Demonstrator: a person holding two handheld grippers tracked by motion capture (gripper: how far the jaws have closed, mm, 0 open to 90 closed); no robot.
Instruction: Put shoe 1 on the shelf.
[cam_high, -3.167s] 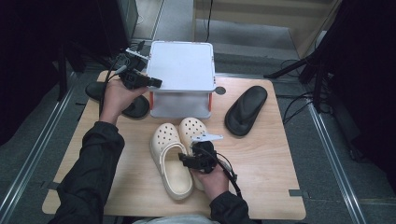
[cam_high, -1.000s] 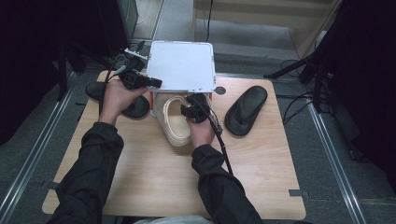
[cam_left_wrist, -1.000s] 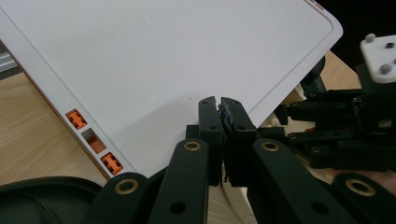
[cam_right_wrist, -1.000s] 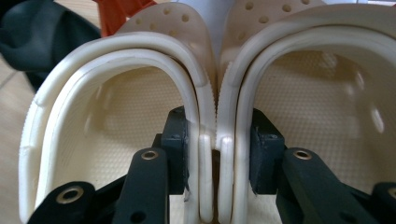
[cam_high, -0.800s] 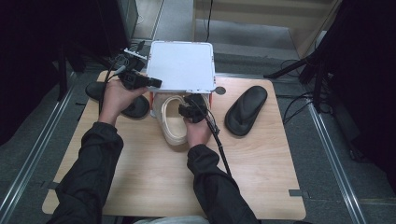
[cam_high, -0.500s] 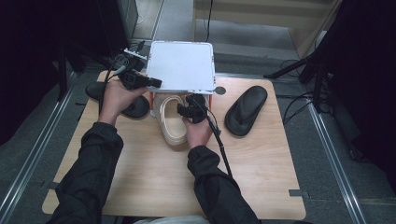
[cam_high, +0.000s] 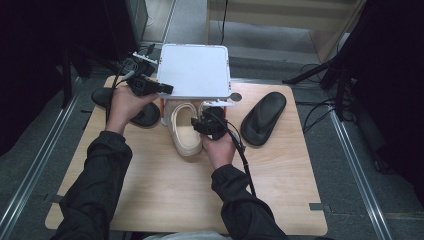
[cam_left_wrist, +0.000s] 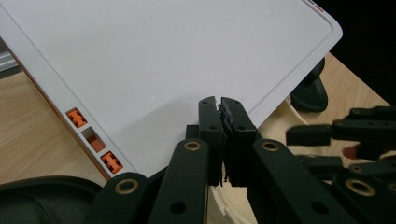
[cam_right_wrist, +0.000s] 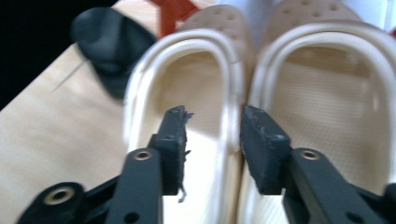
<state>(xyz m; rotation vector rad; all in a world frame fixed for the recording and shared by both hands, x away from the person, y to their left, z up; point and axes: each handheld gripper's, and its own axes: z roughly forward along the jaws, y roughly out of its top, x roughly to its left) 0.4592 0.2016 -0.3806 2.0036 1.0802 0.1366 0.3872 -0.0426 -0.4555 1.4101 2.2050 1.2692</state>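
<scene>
The wooden table (cam_high: 165, 185) carries a white shelf (cam_high: 194, 70) on orange legs, with a black sandal (cam_high: 263, 117) to its right and another black sandal (cam_high: 142, 116) at its left; the pair of cream clogs (cam_high: 186, 131) lies side by side, toes under the shelf (heels toward the person); the right gripper (cam_right_wrist: 212, 133) has its jaws apart, astride the clogs' adjoining walls; the left gripper (cam_left_wrist: 220, 109), jaws pressed together, clamps the shelf's edge.
</scene>
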